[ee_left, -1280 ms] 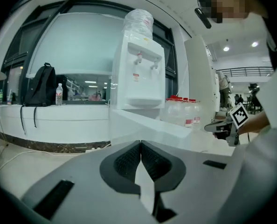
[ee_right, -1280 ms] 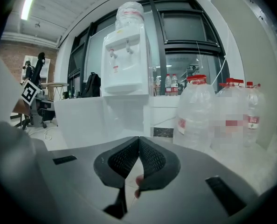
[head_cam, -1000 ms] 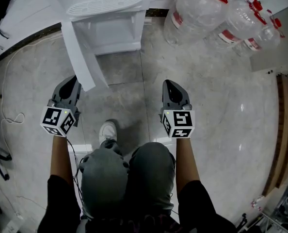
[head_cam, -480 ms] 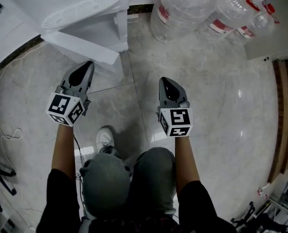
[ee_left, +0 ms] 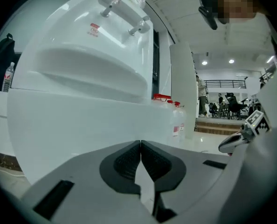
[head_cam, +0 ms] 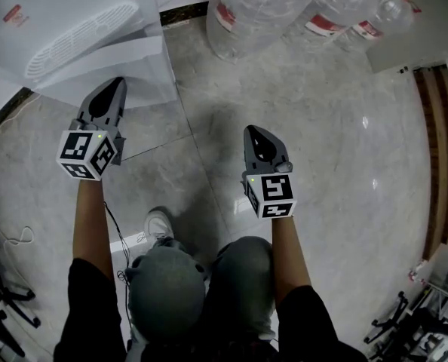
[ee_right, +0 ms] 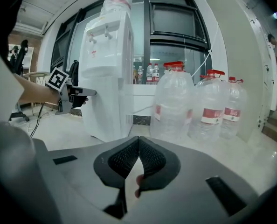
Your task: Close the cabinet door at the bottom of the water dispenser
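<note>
The fingers (ee_left: 125, 161) of my left gripper (head_cam: 109, 89) are squeezed together, and nothing is between them. Their tips are right up at the white cabinet door (head_cam: 126, 62), touching it or just about to. I cannot tell which.

I think the job is nearly done. From the head view the door lies close along the bottom of the water dispenser (head_cam: 65, 21), not sticking out over the floor (head_cam: 322, 142). What is left, I think, is one last little push with the closed tips until the door sits flat. I cannot see if it has clicked shut.

To the right of those fingers, well apart from the door, is my right gripper (head_cam: 259, 132). Its fingers (ee_right: 150, 160) are pressed together too and hold nothing. It points at bare floor and has no part in the push. Further right, past its tips, stand the big water bottles (head_cam: 258, 6) with red caps.

Each view shows me something different. The left gripper view is filled by the flat white door (ee_left: 82, 125) just past the fingertips, with the taps high above. It shows no edge or gap. The right gripper view shows the whole dispenser (ee_right: 106, 55) standing up, the left gripper (ee_right: 85, 92) at its lower front, and the bottles (ee_right: 173, 108) beside it. The head view shows both grippers at once.
</note>
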Demonstrator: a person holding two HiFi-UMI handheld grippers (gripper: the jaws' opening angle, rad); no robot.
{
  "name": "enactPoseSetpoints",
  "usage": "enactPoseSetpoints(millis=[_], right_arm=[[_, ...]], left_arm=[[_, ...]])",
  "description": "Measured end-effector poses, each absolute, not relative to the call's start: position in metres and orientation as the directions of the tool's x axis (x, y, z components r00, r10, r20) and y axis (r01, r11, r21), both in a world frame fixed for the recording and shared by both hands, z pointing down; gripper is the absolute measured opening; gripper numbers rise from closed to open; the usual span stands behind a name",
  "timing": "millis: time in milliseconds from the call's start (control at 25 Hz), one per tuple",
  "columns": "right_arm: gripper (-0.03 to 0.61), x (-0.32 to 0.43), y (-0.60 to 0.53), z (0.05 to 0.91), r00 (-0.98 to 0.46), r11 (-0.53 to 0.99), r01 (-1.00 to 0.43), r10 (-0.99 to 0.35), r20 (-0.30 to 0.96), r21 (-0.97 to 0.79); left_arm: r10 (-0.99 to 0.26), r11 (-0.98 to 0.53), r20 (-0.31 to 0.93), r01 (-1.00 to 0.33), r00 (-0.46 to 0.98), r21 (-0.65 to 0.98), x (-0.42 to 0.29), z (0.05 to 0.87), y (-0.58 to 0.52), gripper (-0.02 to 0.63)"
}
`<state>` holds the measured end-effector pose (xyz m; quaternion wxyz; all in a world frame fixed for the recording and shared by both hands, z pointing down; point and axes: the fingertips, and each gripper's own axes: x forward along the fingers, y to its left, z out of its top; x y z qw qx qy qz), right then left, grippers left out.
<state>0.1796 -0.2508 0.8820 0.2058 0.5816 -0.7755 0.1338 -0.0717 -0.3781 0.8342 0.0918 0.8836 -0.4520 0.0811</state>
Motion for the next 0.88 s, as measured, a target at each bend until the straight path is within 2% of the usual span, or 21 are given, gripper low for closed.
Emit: enactPoseSetpoints(millis=[280, 640, 880], right_arm=[[0.014, 0.197, -0.252, 0.888, -0.199, 0.227, -0.974, -0.855, 0.479, 0.001], [0.014, 0.191, -0.253, 0.886, -0.193, 0.227, -0.974, -0.856, 0.480, 0.014], [0.013, 0.174, -0.253, 0.879, -0.240, 0.251, -0.967, -0.854, 0.461, -0.038]], left_arm=[[-0.826, -0.494, 0.216, -0.854, 0.520, 0.164, -0.092, 0.845, -0.415, 0.017], [-0.811, -0.521, 0.258, -0.849, 0.525, 0.091, -0.090, 0.853, -0.416, 0.015], [-0.784, -0.572, 0.285, -0.820, 0.551, 0.012, -0.075, 0.848, -0.384, 0.015]])
